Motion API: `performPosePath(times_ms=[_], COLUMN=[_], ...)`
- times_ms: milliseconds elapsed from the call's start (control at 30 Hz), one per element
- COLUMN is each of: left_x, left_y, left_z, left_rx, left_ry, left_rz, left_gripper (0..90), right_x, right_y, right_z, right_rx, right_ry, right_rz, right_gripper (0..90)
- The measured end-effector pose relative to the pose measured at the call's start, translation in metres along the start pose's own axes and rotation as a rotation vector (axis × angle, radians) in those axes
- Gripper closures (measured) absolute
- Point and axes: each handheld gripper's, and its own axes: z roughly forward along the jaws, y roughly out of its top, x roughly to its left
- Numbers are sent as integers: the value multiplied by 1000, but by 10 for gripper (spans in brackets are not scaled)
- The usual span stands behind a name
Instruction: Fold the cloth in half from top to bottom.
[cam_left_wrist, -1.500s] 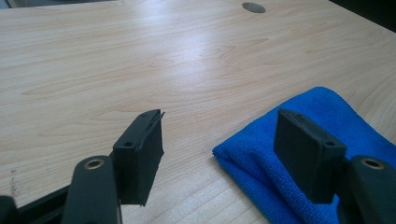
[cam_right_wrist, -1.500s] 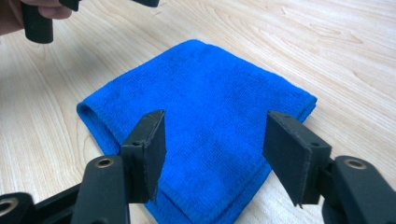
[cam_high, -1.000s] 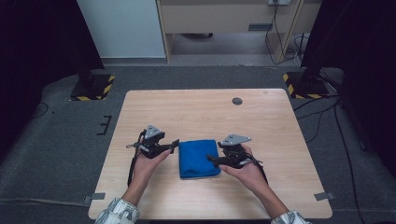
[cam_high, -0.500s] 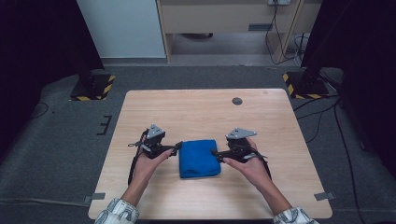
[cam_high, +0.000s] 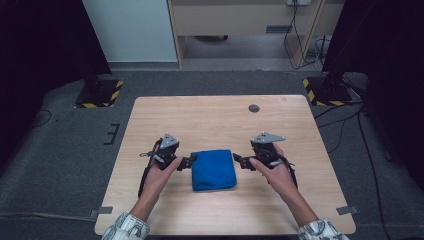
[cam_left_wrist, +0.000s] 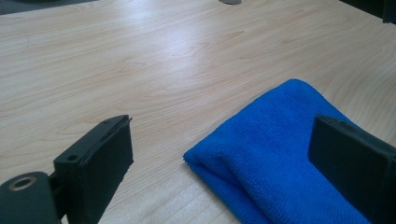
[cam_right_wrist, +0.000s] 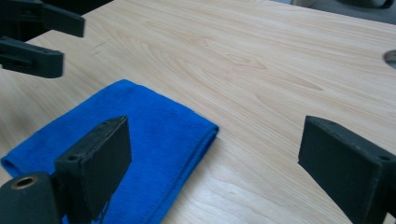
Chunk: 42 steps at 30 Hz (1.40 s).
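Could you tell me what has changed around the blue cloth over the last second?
Both grippers have let go of the folded blue cloth: the jaws of the left gripper and right gripper have just been opening, and neither set of pads presses on it now. The right gripper has drawn back to the right, leaving a gap. The cloth lies where it was on the table, and the left hand has kept its place.

Blue cloth (cam_high: 214, 170) soft, nubbly microfibre; table (cam_high: 210, 117) pale matt wood-grain.

- High view: above your side, looking forward and down on the table (cam_high: 220, 115).
- Your gripper views: low, close, along their jaws.
- All share the blue cloth (cam_high: 214, 170) between the claws.
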Motion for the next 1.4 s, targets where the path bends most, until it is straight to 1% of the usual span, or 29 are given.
performPosePath(times_ms=[33, 133, 267, 367, 467, 500, 533, 700, 733, 933, 1000, 1033, 1133, 1200, 1233, 1267, 1300, 1367, 1400], left_x=[1, 3, 5, 6, 6, 6, 8, 11, 13, 19, 20, 22, 26, 30, 30, 34, 37, 42, 45], left_y=[-1, -1, -3, -4, -5, -5, -7, -10, -12, -15, -15, -16, -20, -22, -22, -25, -26, -29, -30], left_z=[0, 0, -1, -1, -2, -2, -4, -6, -7, -8, -8, -8, -7, -7, -7, -7, -7, -7, -7], left_rx=[4, 14, 25, 34, 46, 46, 52, 63, 72, 81, 83, 87, 101, 116, 116, 119, 124, 133, 137], left_ry=[-2, 1, -7, 1, 6, 6, 12, 21, 22, 24, 25, 37, 63, 68, 68, 78, 86, 99, 105], left_rz=[-3, 2, 0, 3, 14, 14, 24, 38, 42, 28, 28, 29, 28, 20, 20, 7, 10, -3, -7], left_gripper=[60, 60, 60, 60, 62, 62, 62, 63, 64, 64, 65, 68, 73, 73, 73, 76, 77, 79, 79], right_x=[-5, -13, -22, -30, -38, -38, -45, -60, -64, -77, -79, -82, -86, -88, -88, -89, -89, -91, -92], right_y=[-2, -4, -9, -13, -17, -17, -20, -31, -34, -50, -52, -58, -66, -72, -72, -74, -75, -76, -76], right_z=[-2, -7, -13, -18, -25, -25, -31, -41, -43, -49, -50, -50, -49, -48, -48, -46, -45, -44, -43], right_rx=[-4, -8, -15, -20, -23, -23, -27, -31, -29, -10, -5, 20, 59, 96, 96, 131, 139, 169, 182], right_ry=[-10, -22, -40, -55, -73, -73, -86, -118, -125, -152, -154, -152, -164, -169, -169, -173, -174, -187, -183], right_rz=[8, 14, 35, 46, 54, 54, 64, 89, 98, 136, 135, 149, 156, 149, 149, 134, 137, 132, 140], right_gripper=[96, 97, 98, 98, 98, 98, 98, 98, 99, 103, 104, 103, 109, 105, 105, 108, 113, 120, 116])
